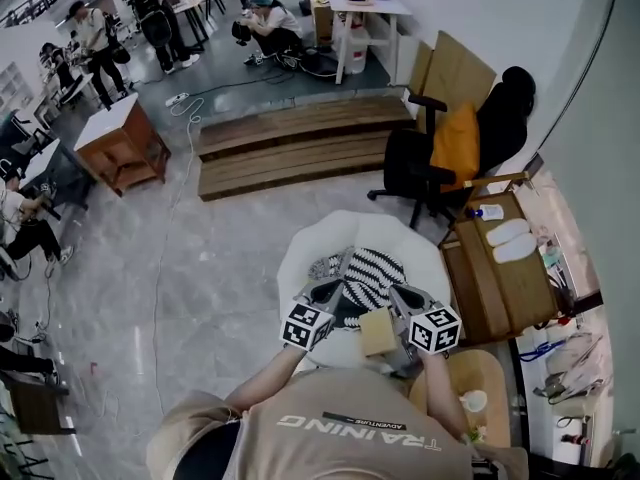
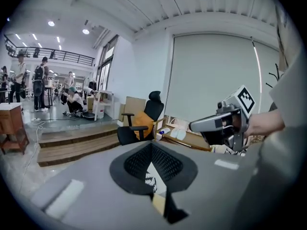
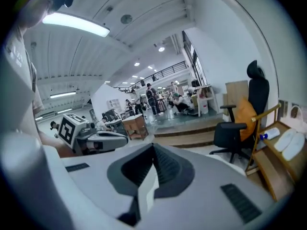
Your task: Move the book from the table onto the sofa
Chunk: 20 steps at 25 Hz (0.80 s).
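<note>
The book [image 1: 366, 270] has a black-and-white striped cover and a tan part [image 1: 378, 331]. It hangs in the air between my two grippers, above a white rounded seat [image 1: 300, 253]. In the head view my left gripper [image 1: 329, 291] is shut on the book's left side and my right gripper [image 1: 400, 297] on its right side. Along the jaws of the left gripper [image 2: 152, 150] a thin patterned edge of the book [image 2: 152, 182] is pinched. The right gripper [image 3: 153, 150] pinches a white edge of the book [image 3: 149, 188]. Each gripper shows in the other's view, the right [image 2: 221, 123] and the left [image 3: 96, 138].
A small round wooden table [image 1: 482, 376] with a white cup [image 1: 473, 401] stands at my right. Beyond are a wooden shelf [image 1: 500, 268], a black office chair with an orange cushion [image 1: 455, 148], low wooden steps [image 1: 300, 143] and people working far off.
</note>
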### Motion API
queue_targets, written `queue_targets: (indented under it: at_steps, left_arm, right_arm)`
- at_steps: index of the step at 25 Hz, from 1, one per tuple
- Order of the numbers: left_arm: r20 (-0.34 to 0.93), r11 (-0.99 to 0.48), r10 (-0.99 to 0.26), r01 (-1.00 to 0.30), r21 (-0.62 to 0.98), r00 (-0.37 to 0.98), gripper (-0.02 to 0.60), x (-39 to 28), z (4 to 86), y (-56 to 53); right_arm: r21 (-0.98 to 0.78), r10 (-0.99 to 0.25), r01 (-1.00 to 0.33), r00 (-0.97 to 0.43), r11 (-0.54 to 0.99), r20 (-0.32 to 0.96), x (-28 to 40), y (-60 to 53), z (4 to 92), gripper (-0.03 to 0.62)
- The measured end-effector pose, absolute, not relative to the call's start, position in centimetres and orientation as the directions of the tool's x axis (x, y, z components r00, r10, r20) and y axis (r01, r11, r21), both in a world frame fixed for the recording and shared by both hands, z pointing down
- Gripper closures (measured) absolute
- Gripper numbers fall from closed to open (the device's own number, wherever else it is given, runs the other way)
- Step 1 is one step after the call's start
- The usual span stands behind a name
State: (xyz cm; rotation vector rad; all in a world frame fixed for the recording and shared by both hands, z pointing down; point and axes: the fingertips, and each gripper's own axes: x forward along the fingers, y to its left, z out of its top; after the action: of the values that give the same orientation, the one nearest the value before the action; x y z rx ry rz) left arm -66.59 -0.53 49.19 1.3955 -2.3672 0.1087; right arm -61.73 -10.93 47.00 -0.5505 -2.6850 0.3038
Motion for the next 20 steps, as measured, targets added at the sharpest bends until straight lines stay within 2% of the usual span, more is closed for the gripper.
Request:
queue_targets:
  at_steps: [9,20]
  left_arm:
    - [0.247,0.496,-0.849,-0.866,0.064,-0.468,0.584,-69.2,42.5,-2.2]
    - [0.183,0.503,-0.849,-0.864,-0.010,-0.496,0.584,-70.3,38.0,-2.2]
  right_arm:
    - [-0.129,0.324,0.303,-0.923,0.944,0.206,-63.1,-12.3,39.8,0.588]
    - [-0.094,0.284,0.277,-0.956,0.956,0.078,-64.5,-12.1,33.6,0.588]
